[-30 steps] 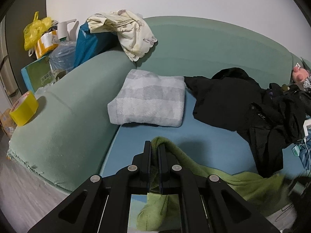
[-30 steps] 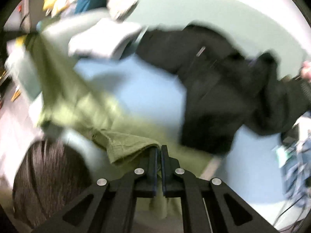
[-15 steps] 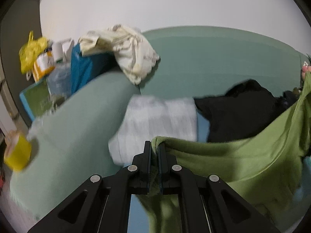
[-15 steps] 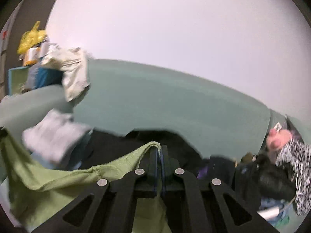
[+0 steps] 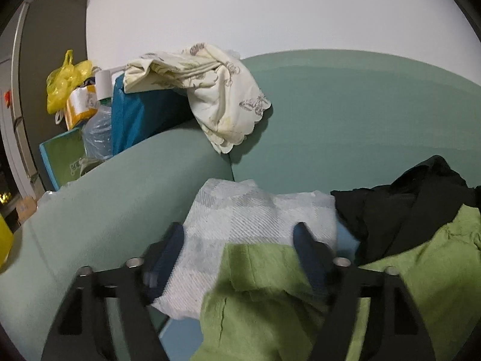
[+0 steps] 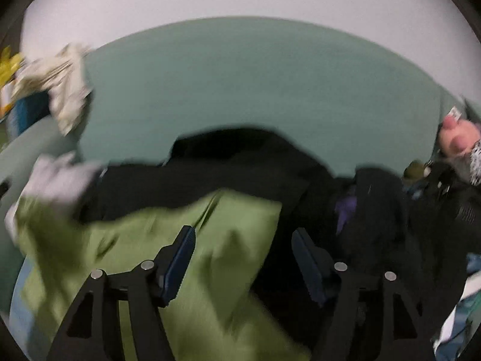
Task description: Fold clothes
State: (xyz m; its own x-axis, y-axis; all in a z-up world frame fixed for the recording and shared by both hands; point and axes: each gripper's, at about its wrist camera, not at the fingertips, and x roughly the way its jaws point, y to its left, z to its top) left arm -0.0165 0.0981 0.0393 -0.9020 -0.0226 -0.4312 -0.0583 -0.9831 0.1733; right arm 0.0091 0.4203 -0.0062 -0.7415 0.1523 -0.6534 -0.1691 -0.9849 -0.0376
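Left gripper (image 5: 240, 249) and right gripper (image 6: 242, 252) both hung spread, holding nothing. I noted the green garment (image 5: 399, 282) below, long axis across the sofa (image 5: 345, 114) seat, overlapping the folded grey cloth (image 5: 258, 216) at its left end.

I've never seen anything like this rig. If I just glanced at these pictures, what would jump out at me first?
Probably the bright green garment, lying crumpled low in the left view between the spread fingers of the left gripper, partly over a folded grey-white checked cloth. Beside it to the right sprawls a heap of black clothes on the pale green sofa. A cream patterned cloth draped over the sofa's arm also catches the eye.
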